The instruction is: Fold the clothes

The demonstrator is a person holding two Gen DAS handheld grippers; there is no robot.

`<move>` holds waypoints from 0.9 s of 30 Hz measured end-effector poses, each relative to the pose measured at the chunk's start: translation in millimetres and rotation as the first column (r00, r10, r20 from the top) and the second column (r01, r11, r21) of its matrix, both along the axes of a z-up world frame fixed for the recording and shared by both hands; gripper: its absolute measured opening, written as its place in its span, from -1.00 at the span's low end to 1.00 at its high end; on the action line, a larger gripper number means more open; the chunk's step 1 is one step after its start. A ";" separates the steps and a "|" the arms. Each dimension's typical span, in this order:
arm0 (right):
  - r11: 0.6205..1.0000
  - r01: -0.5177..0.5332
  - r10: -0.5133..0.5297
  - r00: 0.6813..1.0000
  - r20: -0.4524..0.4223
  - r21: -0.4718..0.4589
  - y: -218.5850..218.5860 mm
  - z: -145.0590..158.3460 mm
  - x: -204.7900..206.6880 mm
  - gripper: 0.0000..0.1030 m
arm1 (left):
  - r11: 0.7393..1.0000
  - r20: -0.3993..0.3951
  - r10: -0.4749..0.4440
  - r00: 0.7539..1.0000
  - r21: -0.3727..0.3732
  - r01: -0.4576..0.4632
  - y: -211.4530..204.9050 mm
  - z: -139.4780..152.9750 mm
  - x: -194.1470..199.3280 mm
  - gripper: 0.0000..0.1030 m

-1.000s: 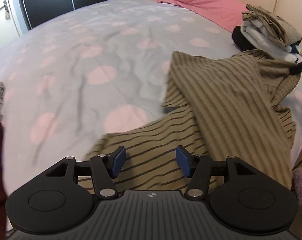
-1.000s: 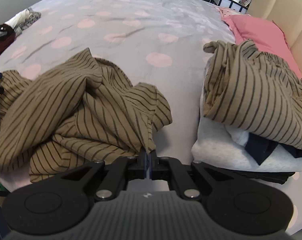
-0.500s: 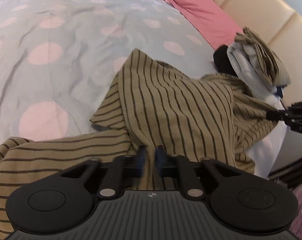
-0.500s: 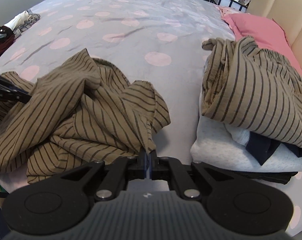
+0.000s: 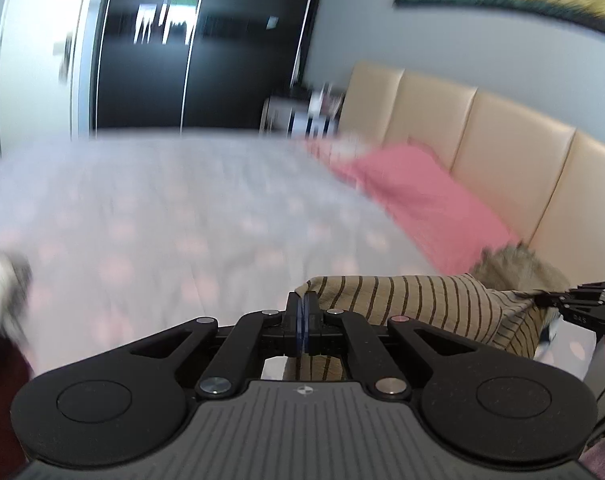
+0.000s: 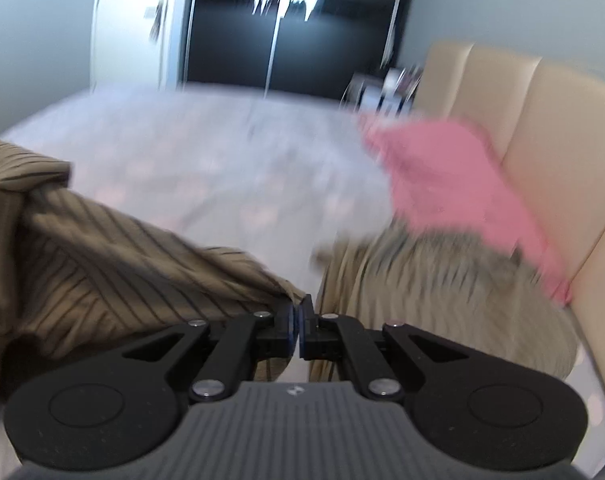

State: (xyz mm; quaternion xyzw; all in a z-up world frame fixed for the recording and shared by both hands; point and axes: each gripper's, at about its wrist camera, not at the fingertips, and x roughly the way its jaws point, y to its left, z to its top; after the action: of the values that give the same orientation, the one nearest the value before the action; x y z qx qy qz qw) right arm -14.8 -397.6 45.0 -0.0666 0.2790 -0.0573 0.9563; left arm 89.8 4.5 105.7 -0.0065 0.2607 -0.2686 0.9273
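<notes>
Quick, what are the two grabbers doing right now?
Left gripper: closed, pinching the striped brown shirt.
Right gripper: closed, pinching the same shirt's other edge.

Hardly any writing is being shown. A few small pale letters are being carried on the body of the right gripper (image 5: 536,300), at the right edge of the left wrist view, but they are too small to be read with certainty. A small round emblem (image 5: 301,391) without legible letters is being displayed on the ribbed housing of the left gripper (image 5: 302,312).
</notes>
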 end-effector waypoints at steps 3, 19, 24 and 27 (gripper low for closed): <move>0.999 0.047 -0.043 0.982 0.185 -0.018 8.8 38.0 -7.3 -1.00 | 1.000 0.135 0.000 0.991 0.005 -0.001 7.6 47.8 -21.4 -1.00; 0.971 -0.146 0.159 0.986 -0.055 0.189 32.7 -4.3 24.3 -0.88 | 0.946 -0.358 0.134 0.924 0.324 -0.012 81.5 -96.3 -69.7 -1.00; 0.963 -0.173 0.205 0.968 -0.144 0.207 45.7 -33.0 43.9 -0.86 | 0.898 -0.486 0.268 0.832 0.439 -0.032 106.2 -149.3 -68.7 -1.00; 0.956 -0.215 0.249 0.953 -0.171 0.198 64.5 -40.3 52.5 -0.85 | 0.908 -0.515 0.279 0.811 0.416 -0.048 115.6 -151.4 -67.6 -1.00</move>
State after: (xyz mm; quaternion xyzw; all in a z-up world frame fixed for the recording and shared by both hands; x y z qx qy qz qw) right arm 37.7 -333.1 4.6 -0.0190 0.3651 0.0875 0.9266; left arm 22.2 120.1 -45.6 0.0733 0.5683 -0.1158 0.8113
